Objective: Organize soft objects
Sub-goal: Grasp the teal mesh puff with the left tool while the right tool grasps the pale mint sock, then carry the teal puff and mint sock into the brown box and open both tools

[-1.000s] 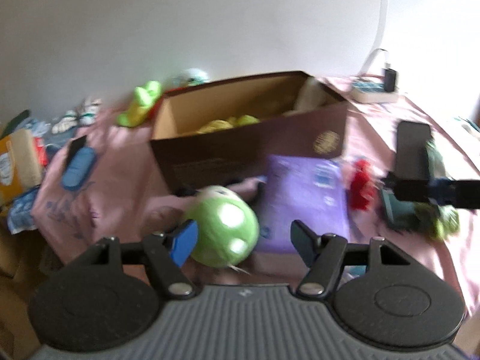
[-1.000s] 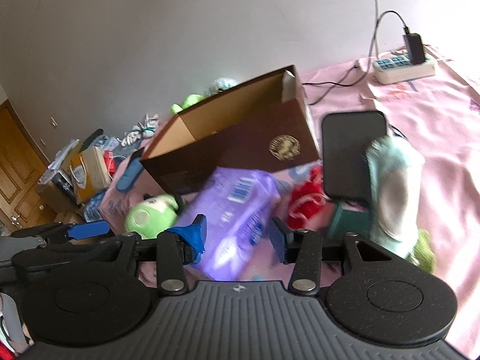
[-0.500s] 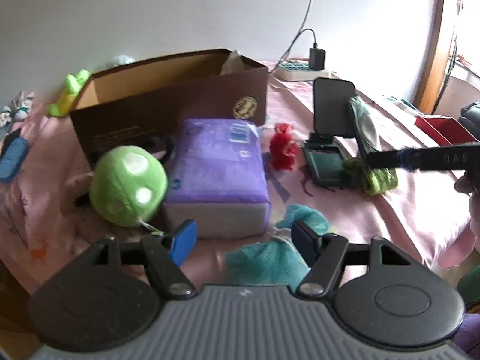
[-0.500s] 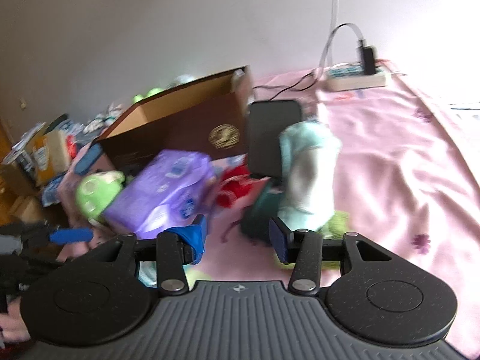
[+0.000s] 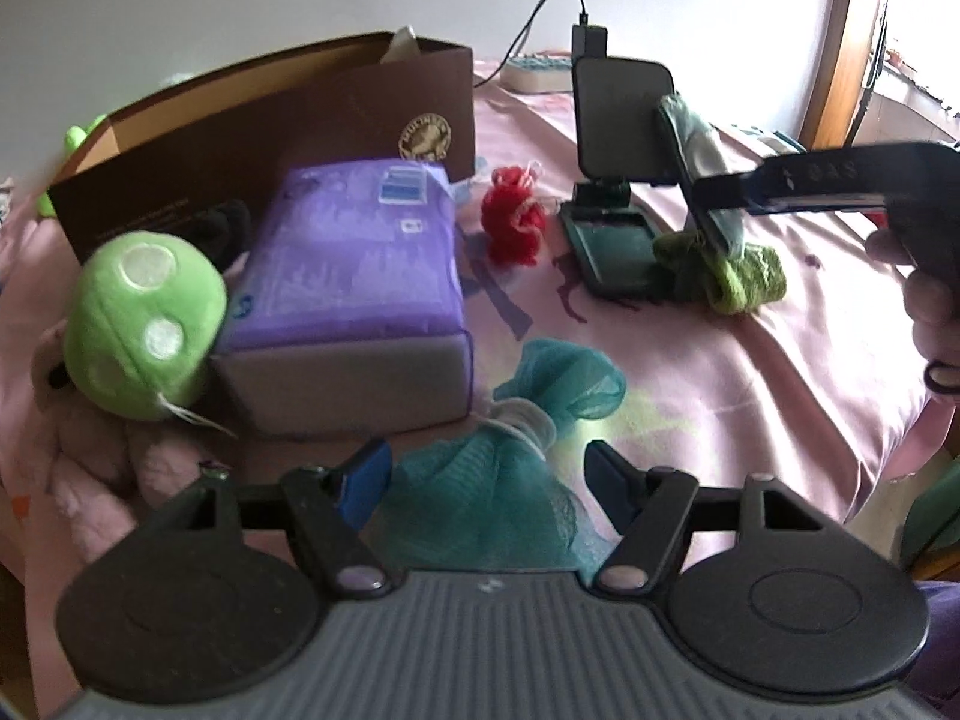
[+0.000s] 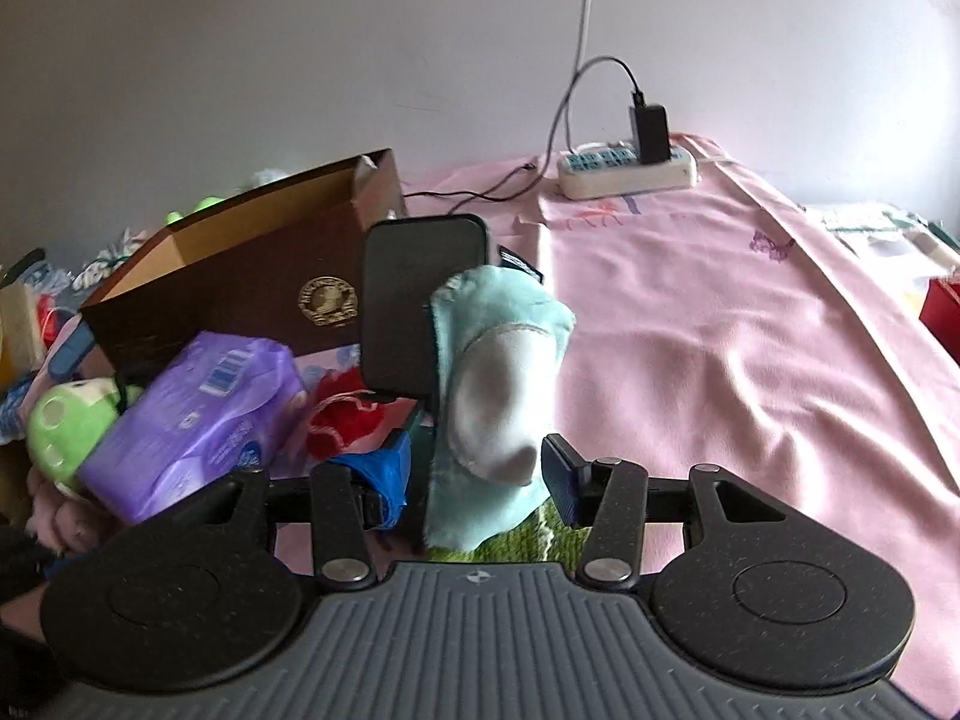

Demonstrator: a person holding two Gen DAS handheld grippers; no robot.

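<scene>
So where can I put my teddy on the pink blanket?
Free: the blanket right of the blue sock, up to the power strip. Crowded: around the box, purple pack and green ball.

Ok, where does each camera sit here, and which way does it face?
Right wrist: on the right tool, looking forward and down at a light-blue plush against a black stand; its own fingers show.
Left wrist: on the left tool, looking down at a teal mesh pouf on pink bedding; the right tool and a hand show at right.
Shared: purple pack, brown box.
</scene>
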